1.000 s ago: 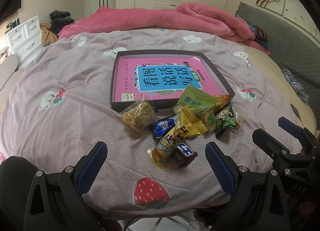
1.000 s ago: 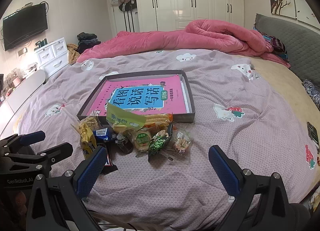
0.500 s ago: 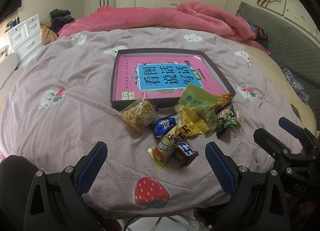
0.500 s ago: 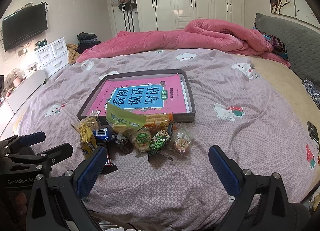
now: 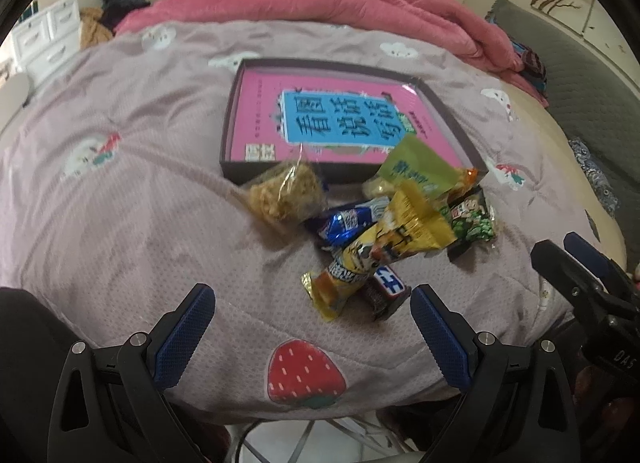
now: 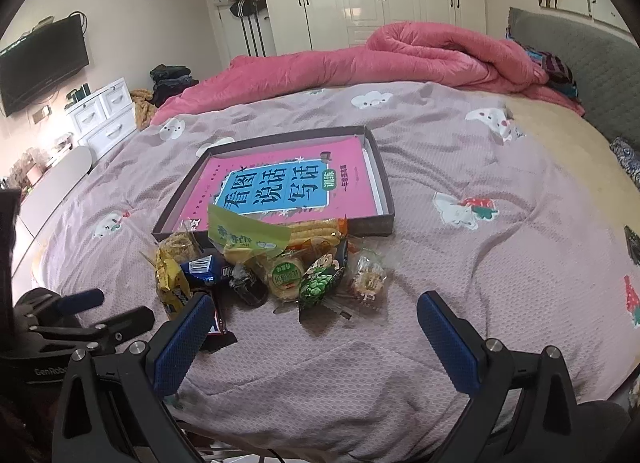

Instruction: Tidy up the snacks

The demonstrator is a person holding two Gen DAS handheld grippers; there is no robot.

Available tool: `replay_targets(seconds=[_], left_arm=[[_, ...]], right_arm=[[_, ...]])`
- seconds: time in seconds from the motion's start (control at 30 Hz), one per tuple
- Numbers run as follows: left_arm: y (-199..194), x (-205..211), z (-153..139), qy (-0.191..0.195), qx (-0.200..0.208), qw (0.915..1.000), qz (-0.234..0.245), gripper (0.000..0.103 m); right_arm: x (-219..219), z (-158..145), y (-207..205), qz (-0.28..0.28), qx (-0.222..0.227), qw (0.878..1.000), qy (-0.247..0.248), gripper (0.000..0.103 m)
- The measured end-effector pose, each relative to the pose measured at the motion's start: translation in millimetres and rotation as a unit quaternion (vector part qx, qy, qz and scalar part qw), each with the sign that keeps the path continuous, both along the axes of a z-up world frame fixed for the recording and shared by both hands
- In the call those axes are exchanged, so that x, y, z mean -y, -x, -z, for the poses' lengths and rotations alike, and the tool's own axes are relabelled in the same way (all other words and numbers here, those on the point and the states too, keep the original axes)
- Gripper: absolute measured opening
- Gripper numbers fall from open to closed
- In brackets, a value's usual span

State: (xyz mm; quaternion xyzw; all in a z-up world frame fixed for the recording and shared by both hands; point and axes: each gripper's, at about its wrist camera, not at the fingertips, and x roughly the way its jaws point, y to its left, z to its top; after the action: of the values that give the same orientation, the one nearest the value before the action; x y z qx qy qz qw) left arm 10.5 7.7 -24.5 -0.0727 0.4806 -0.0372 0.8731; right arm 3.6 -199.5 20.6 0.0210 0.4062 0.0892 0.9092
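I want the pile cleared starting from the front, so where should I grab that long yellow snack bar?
Take the yellow bar by its near crimped end, which sticks out of the pile toward the open left claw. Come from the front, low, pinching across the flat seal; its far end is tucked among other packets.

Showing: one shallow dark cardboard box [image 6: 382,199] | one pink paperback book [image 6: 280,187] lying in it | about nine small wrapped snack packets [image 6: 276,263] piling beside it | two grippers.
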Motion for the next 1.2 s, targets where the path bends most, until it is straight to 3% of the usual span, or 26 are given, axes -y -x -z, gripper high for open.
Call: replay_targets(seconds=[0.3,0.5,0.57,0.63,0.97,1.2], left_arm=[[-11.1,5.3,13.5,0.016,-0.007,0.9996,0.022,0.098],[-21.4,7.2,20.6,0.018,-0.011,0.9995,0.023,0.090],[-24.1,8.5,23.1,0.018,-0.011,0.9995,0.024,0.072],[-28.0,9.0,26.4,0.021,-0.018,0.9992,0.030,0.064],[-36.2,12.9,34.8,0.029,-0.023,0.9986,0.039,0.054],[-41.2,11.4,40.4,0.032,-0.032,0.9984,0.033,0.054]], right_arm=[[5.0,6.8,-10.6,0.007,-0.014,1.000,-0.015,0.102],[4.2,15.1,-21.1,0.008,-0.028,0.999,-0.022,0.100],[3.1,17.6,-24.5,0.004,-0.031,0.999,-0.023,0.096],[1.6,21.0,-29.7,0.000,-0.037,0.999,-0.027,0.089],[11.8,43.9,-57.8,0.008,-0.088,0.993,-0.075,0.050],[2.4,49.7,-62.8,-0.008,-0.089,0.994,-0.068,0.039]])
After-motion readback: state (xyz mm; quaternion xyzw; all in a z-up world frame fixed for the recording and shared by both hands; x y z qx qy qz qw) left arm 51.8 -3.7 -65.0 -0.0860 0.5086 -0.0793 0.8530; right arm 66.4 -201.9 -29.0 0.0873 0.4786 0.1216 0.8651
